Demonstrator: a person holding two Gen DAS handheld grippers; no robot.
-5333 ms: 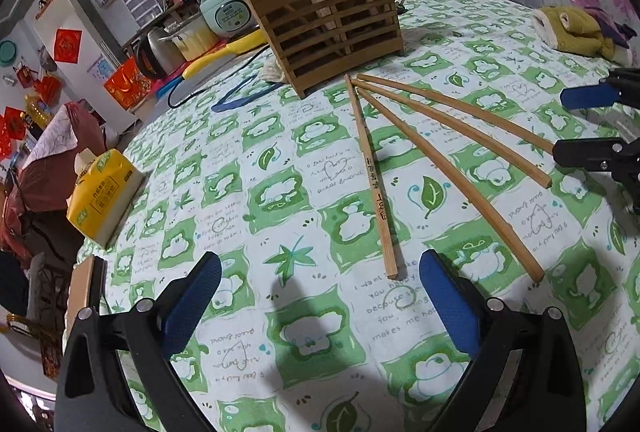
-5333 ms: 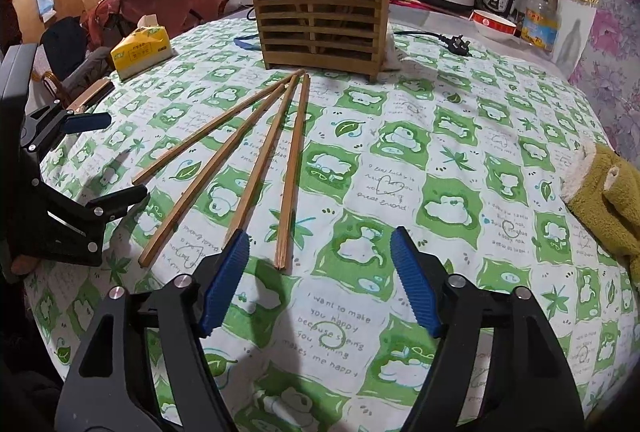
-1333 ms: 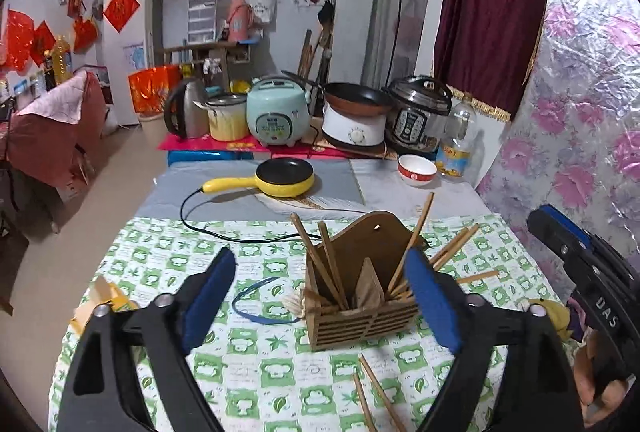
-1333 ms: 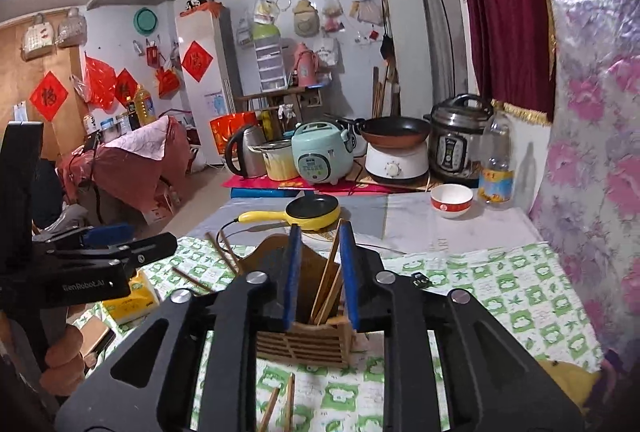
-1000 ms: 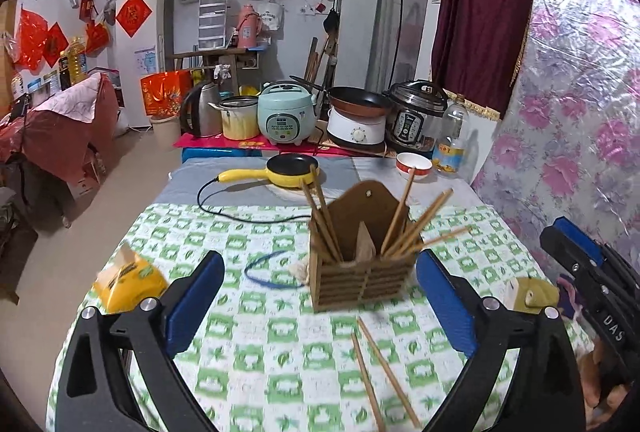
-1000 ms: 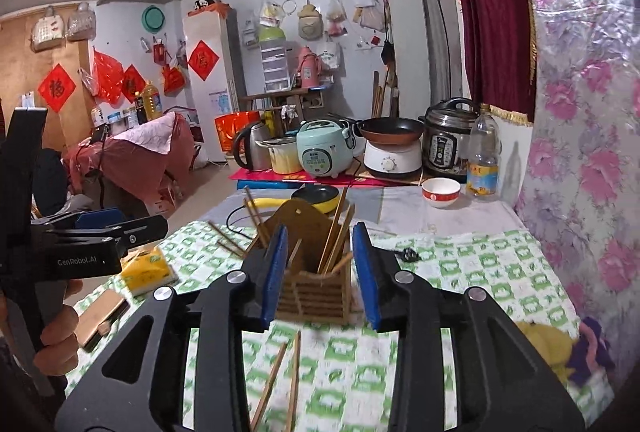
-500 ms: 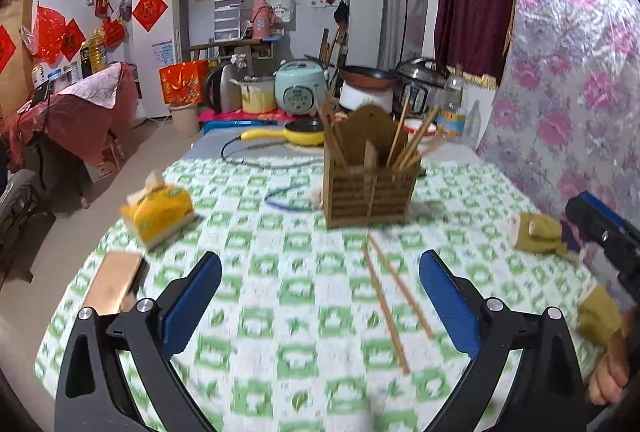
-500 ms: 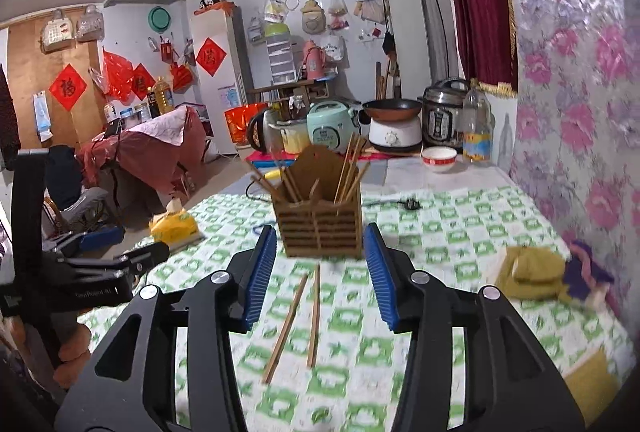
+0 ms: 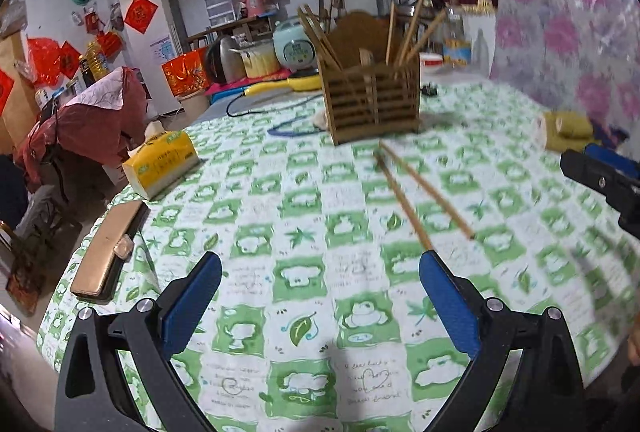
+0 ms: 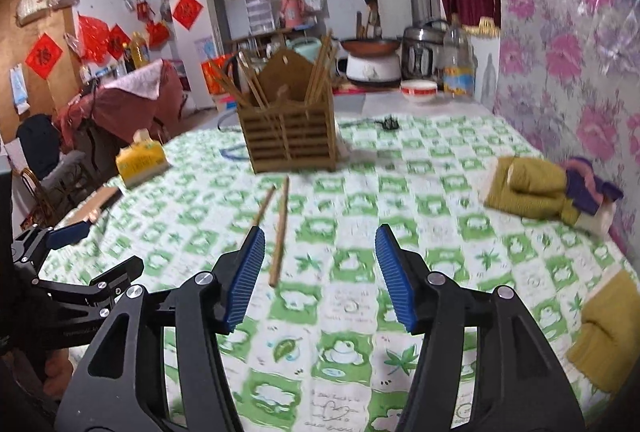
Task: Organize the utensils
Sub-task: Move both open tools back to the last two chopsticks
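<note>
While no label reads clearly, two chopsticks point(image 10: 280, 228) lie pointing at the holder point(image 10: 290, 136); right gripper point(image 10: 320, 274) just opened, empty; left gripper point(image 9: 320, 306) spread wide, empty.

Motion blur smears both views, worst toward the far side of the desk point(image 9: 304, 372), so the print on the green-checked cloth is unreadable there. The near end of one chopstick point(image 10: 260, 210) disappears behind the right gripper's left blue pad point(image 10: 245, 274) in the right wrist view. In the left wrist view the right gripper point(image 9: 608, 180) is cut off by the picture's edge — only its tips show. How many chopsticks stand in the wooden holder point(image 9: 374, 104) cannot be counted (they overlap and blur). A yellow cloth point(image 10: 608, 336) runs out of frame at lower right, and the left gripper's handle point(image 10: 48, 312) sinks into the dark left edge.
</note>
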